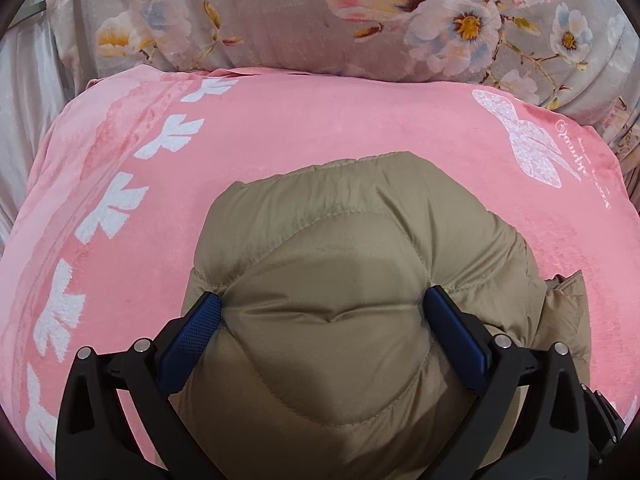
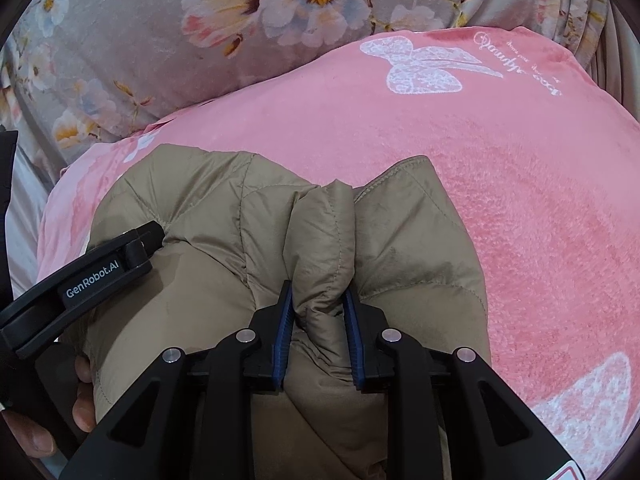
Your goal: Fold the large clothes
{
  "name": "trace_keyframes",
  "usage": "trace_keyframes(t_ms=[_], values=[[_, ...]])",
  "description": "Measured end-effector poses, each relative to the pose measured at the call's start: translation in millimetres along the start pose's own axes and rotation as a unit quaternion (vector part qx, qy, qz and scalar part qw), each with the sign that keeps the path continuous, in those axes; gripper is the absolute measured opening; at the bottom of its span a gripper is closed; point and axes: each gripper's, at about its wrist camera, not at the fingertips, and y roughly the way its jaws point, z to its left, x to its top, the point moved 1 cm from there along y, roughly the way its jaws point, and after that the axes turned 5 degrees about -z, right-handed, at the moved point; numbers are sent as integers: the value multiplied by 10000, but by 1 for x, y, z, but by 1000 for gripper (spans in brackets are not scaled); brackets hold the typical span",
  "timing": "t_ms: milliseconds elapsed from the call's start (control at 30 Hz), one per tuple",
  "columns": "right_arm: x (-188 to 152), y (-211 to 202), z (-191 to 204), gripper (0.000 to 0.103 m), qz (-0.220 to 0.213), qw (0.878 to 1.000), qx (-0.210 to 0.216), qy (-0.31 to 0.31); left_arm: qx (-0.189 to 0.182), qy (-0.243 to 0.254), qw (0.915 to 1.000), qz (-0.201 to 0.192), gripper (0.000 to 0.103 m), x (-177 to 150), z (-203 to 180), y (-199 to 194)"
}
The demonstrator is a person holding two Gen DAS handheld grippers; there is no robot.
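A tan quilted puffer jacket (image 1: 340, 280) lies bunched on a pink blanket (image 1: 320, 120). My left gripper (image 1: 322, 306) is wide open, its blue pads (image 1: 192, 332) pressed against both sides of a puffy fold of the jacket. In the right wrist view the jacket (image 2: 224, 240) fills the lower left. My right gripper (image 2: 318, 300) is shut on a raised ridge of jacket fabric (image 2: 324, 240). The left gripper's black body (image 2: 80, 280) shows at the left, resting on the jacket.
The pink blanket (image 2: 520, 200) has white bow prints and covers the bed. A grey floral quilt (image 1: 320, 12) lies behind it, also in the right wrist view (image 2: 160, 40). A white sheet (image 1: 24, 120) is at the far left.
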Motion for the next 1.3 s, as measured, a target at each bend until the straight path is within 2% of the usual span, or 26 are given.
trace_keyframes(t_ms=[467, 633, 700, 767, 900, 1067, 1100, 1200, 1300], values=[[-5, 1, 0, 21, -223, 9997, -7, 15, 182, 53, 9995, -237, 98, -6, -5, 2], [-3, 0, -5, 25, -154, 9996, 246, 69, 93, 40, 9998, -188, 98, -5, -4, 1], [-1, -14, -16, 26, 181, 9982, 466, 322, -67, 76, 9999, -81, 98, -6, 1, -6], [-4, -45, -27, 30, 230, 9961, 700, 487, -255, 93, 9996, 44, 98, -10, 13, -31], [-29, -105, -49, 32, 441, 9955, 728, 413, -674, 31, 9971, 344, 98, -35, 40, -87], [-84, -117, -51, 32, 996, 9922, 715, 237, -614, 76, 9942, 880, 98, -84, 53, -112], [-93, -114, -49, 30, 1054, 9916, 715, 236, -687, -10, 9928, 986, 98, -92, 56, -114], [-110, -115, -40, 10, 1111, 9896, 867, 277, -778, -141, 9908, 1096, 98, -108, 66, -122], [-109, -134, -23, 6, 893, 9895, 1121, 168, -578, -99, 9931, 1014, 98, -111, 78, -130]])
